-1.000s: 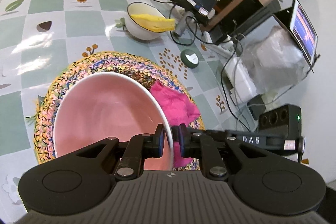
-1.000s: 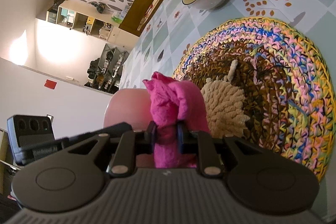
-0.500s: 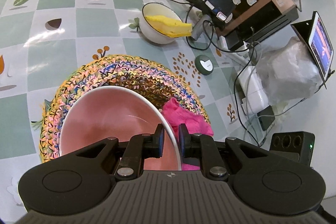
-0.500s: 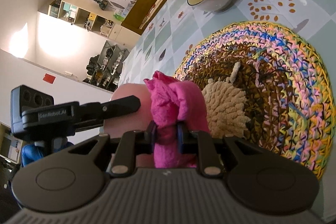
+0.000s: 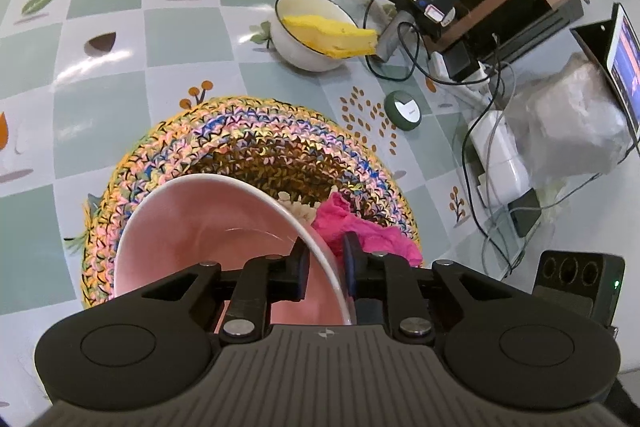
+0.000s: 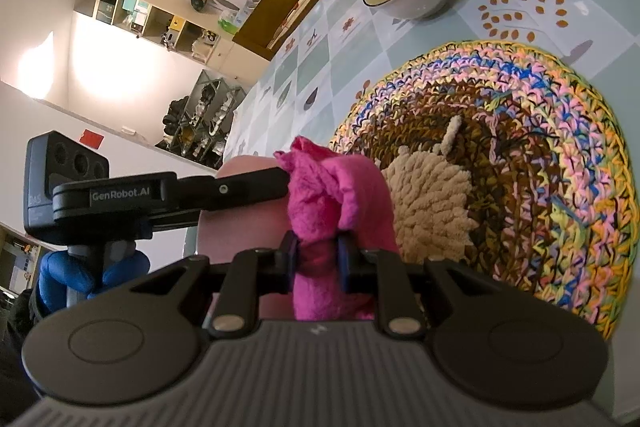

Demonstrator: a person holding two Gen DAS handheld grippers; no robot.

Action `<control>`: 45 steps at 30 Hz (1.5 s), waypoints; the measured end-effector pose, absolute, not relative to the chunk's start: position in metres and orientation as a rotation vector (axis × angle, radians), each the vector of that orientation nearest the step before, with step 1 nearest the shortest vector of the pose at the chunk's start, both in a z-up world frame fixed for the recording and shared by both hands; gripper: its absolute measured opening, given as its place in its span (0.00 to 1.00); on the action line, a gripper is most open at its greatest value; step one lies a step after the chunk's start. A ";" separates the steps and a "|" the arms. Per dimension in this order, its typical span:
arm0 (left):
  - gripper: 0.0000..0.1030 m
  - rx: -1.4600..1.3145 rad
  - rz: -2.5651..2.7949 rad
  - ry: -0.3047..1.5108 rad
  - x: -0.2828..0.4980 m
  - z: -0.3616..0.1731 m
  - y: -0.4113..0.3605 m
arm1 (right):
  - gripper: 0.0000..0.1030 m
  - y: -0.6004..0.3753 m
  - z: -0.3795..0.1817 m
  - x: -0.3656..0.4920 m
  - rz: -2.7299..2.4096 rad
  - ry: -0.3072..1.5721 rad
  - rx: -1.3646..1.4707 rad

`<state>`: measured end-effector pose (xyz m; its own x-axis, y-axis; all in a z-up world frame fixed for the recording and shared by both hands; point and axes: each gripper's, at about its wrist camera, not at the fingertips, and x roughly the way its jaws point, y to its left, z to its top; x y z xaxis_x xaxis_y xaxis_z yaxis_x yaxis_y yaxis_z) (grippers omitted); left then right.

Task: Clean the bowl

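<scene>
Over the woven mat (image 5: 248, 147) on the table (image 5: 120, 75), the left gripper (image 5: 326, 259) clamped its fingers on the pink bowl (image 5: 208, 227) rim, tilting it, likely for wiping. At three o'clock of the bowl, the right gripper (image 6: 318, 255) pinched the magenta cloth (image 6: 328, 195). Only the left view showed the bowl's interior; only the right view showed the blue-gloved hand (image 6: 88, 271) and the mat's beige centre (image 6: 428, 203).

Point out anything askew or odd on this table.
The pink bowl is tipped on its side over the woven mat, because the left gripper clamps its rim. The yellow sponge sticks out over the white bowl's rim. Cables lie tangled nearby. Nothing spilled.
</scene>
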<state>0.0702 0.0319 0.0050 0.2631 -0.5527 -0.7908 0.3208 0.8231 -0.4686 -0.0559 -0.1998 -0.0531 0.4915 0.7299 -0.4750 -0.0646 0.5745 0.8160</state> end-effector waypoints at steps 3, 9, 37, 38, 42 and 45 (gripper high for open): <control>0.16 -0.192 -0.610 1.134 0.065 0.008 0.030 | 0.20 -0.201 -0.054 -0.055 0.558 0.937 0.831; 0.13 -0.180 -0.643 1.077 0.060 0.013 0.028 | 0.20 -0.203 -0.051 -0.056 0.551 0.920 0.842; 0.10 -0.020 -0.779 0.982 0.031 0.005 0.025 | 0.20 -0.208 -0.042 -0.016 0.533 0.872 0.887; 0.10 -0.017 -0.783 0.981 0.030 0.005 0.024 | 0.20 -0.207 -0.040 -0.014 0.534 0.872 0.877; 0.10 -0.010 -0.792 0.971 0.023 0.002 0.025 | 0.20 -0.202 -0.031 -0.012 0.552 0.861 0.844; 0.10 -0.006 -0.799 0.965 0.019 0.000 0.026 | 0.20 -0.198 -0.023 -0.015 0.570 0.849 0.812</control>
<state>0.0189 0.0257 0.0001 0.3132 -0.6083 -0.7293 0.6029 0.7207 -0.3422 -0.0145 -0.1981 -0.0229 0.5479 0.7194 -0.4269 -0.1226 0.5739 0.8097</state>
